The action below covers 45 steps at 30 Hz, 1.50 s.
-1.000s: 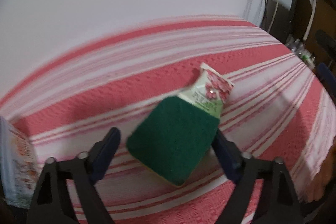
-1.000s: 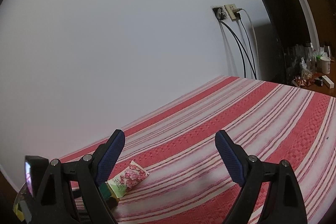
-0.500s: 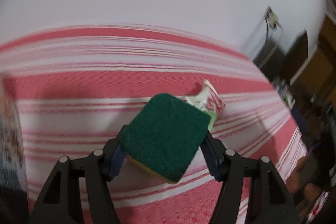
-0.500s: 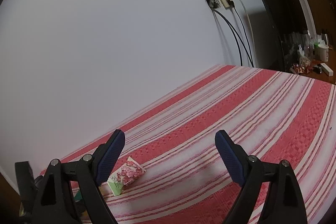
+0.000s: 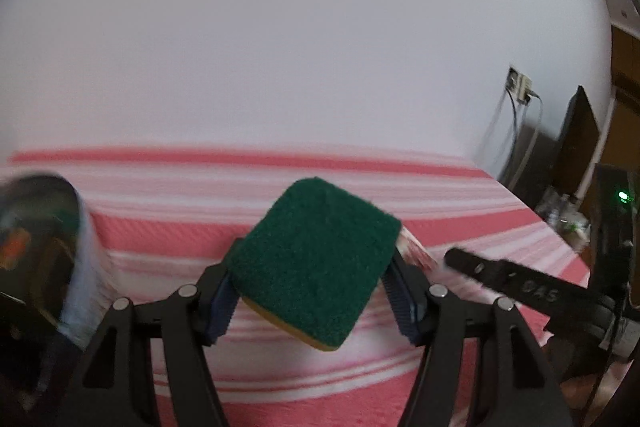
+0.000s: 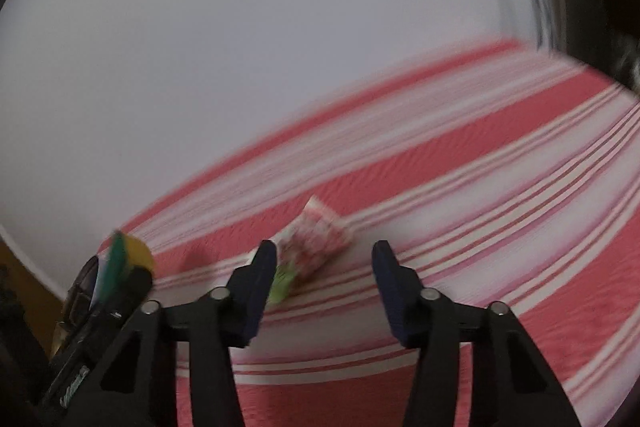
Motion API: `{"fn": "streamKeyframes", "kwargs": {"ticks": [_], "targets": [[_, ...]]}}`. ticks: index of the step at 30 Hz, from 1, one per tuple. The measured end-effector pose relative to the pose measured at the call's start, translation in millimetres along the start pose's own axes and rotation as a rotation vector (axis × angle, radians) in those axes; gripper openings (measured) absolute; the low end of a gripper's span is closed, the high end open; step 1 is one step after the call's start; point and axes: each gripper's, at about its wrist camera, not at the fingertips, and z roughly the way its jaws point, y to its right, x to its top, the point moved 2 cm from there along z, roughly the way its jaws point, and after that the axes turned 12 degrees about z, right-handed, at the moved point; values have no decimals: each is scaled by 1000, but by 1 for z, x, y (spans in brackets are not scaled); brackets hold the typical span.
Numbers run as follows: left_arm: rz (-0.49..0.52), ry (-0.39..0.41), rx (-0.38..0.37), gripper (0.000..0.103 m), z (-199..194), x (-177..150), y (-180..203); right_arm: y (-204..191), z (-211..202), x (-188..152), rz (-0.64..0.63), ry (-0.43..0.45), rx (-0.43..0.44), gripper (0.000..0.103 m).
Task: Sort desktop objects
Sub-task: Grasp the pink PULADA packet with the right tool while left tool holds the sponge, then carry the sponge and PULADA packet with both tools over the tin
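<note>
Jaws on the left gripper [image 5: 310, 297] are clamped onto a green sponge [image 5: 314, 263], its scouring face turned up and a yellow layer peeking out along the lower edge; the sponge is carried tilted, lifted clear of the red-and-white striped cloth [image 5: 168, 239]. The gripper itself is angled down toward the cloth, with the white wall filling the upper half of the left wrist view. Just behind the sponge's right corner only a sliver of a floral packet [image 5: 416, 251] is seen there, and further right a dark arm of the right gripper [image 5: 516, 287] is poking in. A blurred dark object with a pale rim [image 5: 52, 251] is caught at the left edge, too smeared to be named. Over on the right wrist view the jaws of the right gripper [image 6: 324, 287] have just been closing, but they're still parted with nothing pinched: the packet [image 6: 312, 243] is lying flat on the cloth [image 6: 480, 163] just ahead of the left fingertip [image 6: 264, 259], partly hidden by it, and no pad is pressed on it. That view gives the whole packet, pink flowers and a green end, which the left one doesn't. The sponge [image 6: 128, 259] is also glimpsed edge-on at the far left, held in the left gripper [image 6: 104, 287]. Everything there is motion-blurred.
</note>
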Motion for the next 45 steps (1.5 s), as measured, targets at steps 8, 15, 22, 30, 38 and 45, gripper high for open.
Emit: {"fn": "streamKeyframes", "kwargs": {"ticks": [8,15,22,30,38,45], "targets": [[-40,20,50,65,3,1,-12,-25,42,2,58,-150,-17,52],[-86,-23,26,65,13,1,-17,-45,61,1,-42,-109,-73,52],[-94,-27,20,65,12,0,-16,-43,60,8,12,-123,-26,52],[-110,-43,32,65,11,-4,-21,-70,62,-4,-238,-121,-142,54],[-96,-52,35,65,16,0,-12,-47,37,3,-159,-111,-89,41],[-78,-26,45,65,17,8,-5,-28,-35,8,-108,158,-104,41]]}}
